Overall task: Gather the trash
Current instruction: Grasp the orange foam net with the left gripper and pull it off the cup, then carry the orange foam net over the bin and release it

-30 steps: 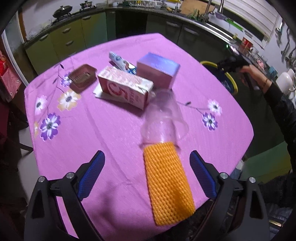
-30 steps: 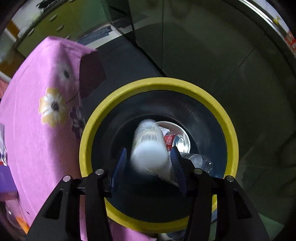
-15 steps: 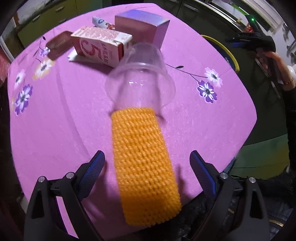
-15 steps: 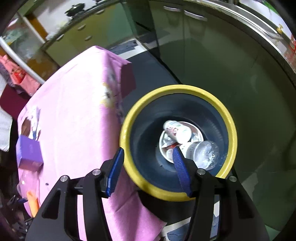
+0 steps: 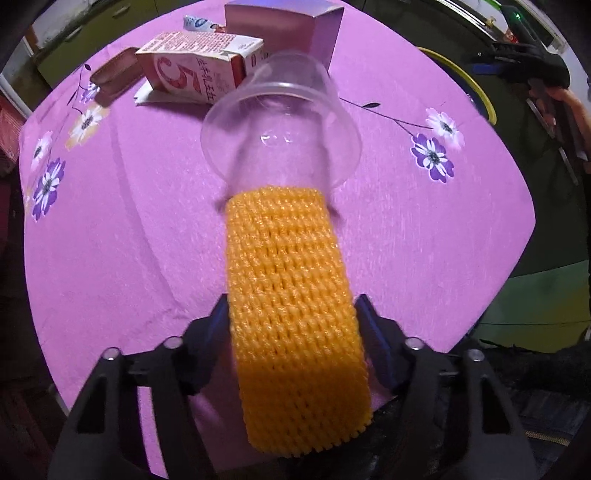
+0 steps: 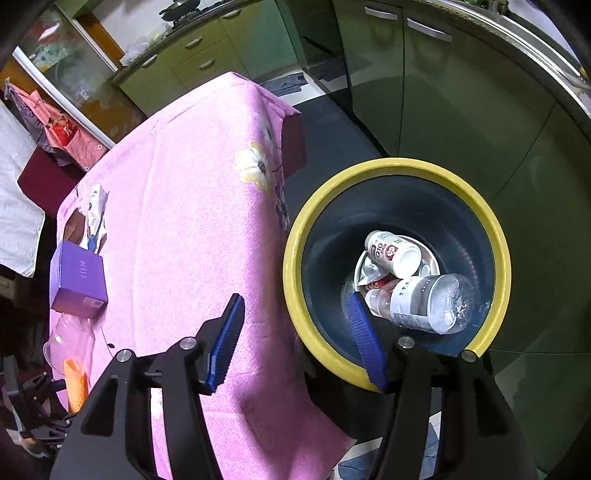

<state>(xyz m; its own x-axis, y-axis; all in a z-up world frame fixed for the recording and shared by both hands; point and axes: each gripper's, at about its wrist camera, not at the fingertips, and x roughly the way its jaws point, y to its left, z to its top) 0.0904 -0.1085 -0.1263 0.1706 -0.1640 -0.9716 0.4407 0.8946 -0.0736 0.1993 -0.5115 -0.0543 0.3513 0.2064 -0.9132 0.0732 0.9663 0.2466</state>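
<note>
The foam net [image 5: 295, 317], orange and soft, lies on the bench [image 5: 129, 240] at 6 o'clock, its far end tucked into a flimsy clear cup [image 5: 280, 122]. It looks light and squashy; mid-length is the place to hold. The left claw [image 5: 291, 328] has just been closing and now pinches it. The right claw [image 6: 295, 336] has just been opening and is empty above the bin [image 6: 495, 229]. The net's near end is cut off.

Table's covered in a pink tablecloth [image 5: 147, 221] with purple and white flowers printed on it [image 5: 432, 158], plus a yellowish one near the far corner [image 6: 255, 166]. Past the far end of the table there's a run of green cabinets [image 6: 207, 62] with a dark pan [image 6: 181, 5] on top. A dark mat [image 6: 291, 79] lies on the floor between table and cabinets. Left of the table hangs a red checked cloth [image 6: 70, 140], and a white cloth [image 6: 14, 206] just below it.
</note>
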